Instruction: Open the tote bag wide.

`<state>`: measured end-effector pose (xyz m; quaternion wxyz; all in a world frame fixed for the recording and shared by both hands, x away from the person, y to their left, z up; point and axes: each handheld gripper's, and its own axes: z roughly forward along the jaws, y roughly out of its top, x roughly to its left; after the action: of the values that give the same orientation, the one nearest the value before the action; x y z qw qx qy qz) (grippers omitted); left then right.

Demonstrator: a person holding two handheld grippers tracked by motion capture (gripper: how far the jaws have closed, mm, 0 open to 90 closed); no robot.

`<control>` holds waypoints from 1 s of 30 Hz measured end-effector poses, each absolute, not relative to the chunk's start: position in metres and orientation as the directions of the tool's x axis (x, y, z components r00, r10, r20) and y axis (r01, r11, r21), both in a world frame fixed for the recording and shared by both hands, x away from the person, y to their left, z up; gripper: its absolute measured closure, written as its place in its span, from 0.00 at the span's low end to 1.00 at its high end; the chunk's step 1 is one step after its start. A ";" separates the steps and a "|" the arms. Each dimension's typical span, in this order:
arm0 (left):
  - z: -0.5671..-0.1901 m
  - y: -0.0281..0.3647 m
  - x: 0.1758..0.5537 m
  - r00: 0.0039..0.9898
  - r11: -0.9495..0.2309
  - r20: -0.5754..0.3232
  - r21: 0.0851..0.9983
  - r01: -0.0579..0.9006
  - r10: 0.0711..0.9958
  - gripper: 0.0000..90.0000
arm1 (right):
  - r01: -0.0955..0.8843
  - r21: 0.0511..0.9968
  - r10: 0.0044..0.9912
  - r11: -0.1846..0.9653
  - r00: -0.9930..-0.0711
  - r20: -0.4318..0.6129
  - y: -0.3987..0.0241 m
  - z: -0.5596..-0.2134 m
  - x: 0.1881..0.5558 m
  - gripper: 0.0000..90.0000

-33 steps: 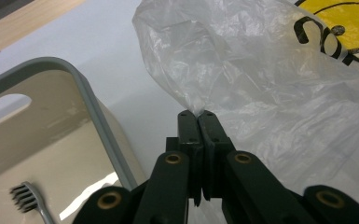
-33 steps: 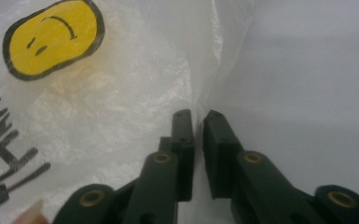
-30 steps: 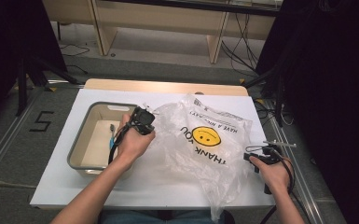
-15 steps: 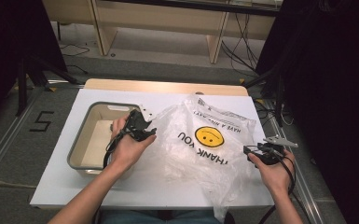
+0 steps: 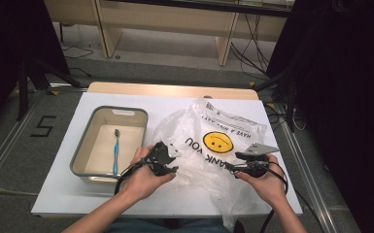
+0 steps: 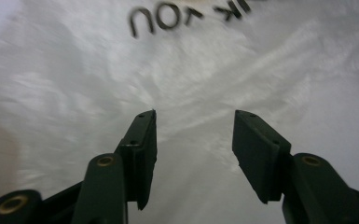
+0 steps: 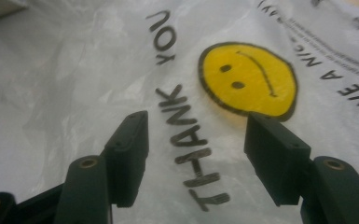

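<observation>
Bag: the bag (image 5: pixel 213 145), clear plastic with a yellow smiley and "THANK YOU" print, lies crumpled on the right half of the desk (image 5: pixel 68 194), its lower end reaching over the near edge.
Left gripper: the left gripper (image 5: pixel 172 162) sits at the bag's left side, toward the near edge; in the left gripper view its jaws stand well apart over the plastic with nothing pinched between them.
Right gripper: the right gripper (image 5: pixel 233 169) is at the bag's right side, near the smiley; its jaws have just eased in a little but stand wide, holding nothing, the print showing between them.
Tray: a grey tray (image 5: pixel 80 167) on the desk's left half, just beside the bag.
Toothbrush: a blue toothbrush (image 5: pixel 116 151) lies lengthwise inside the tray.
</observation>
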<state>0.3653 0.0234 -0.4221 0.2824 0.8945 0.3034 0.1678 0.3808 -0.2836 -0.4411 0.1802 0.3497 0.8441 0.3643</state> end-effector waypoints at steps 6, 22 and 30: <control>-0.451 0.002 0.361 0.815 -0.711 0.062 0.531 0.461 0.576 0.48 | 0.456 0.712 0.660 0.534 -0.751 -0.013 -0.273 -0.447 0.379 0.45; -0.469 -0.010 0.366 0.813 -0.711 -0.002 0.484 0.510 0.582 0.98 | 0.520 0.535 0.562 0.665 -0.821 0.099 -0.242 -0.460 0.371 1.00; -0.467 0.001 0.374 0.766 -0.714 0.123 0.479 0.510 0.630 0.99 | 0.545 0.544 0.565 0.638 -0.811 0.151 -0.232 -0.461 0.367 0.99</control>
<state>0.3745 0.0008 -0.4671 0.2138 0.9152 0.3116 0.1402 0.3673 -0.2321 -0.4614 0.0164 0.3066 0.9048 0.2950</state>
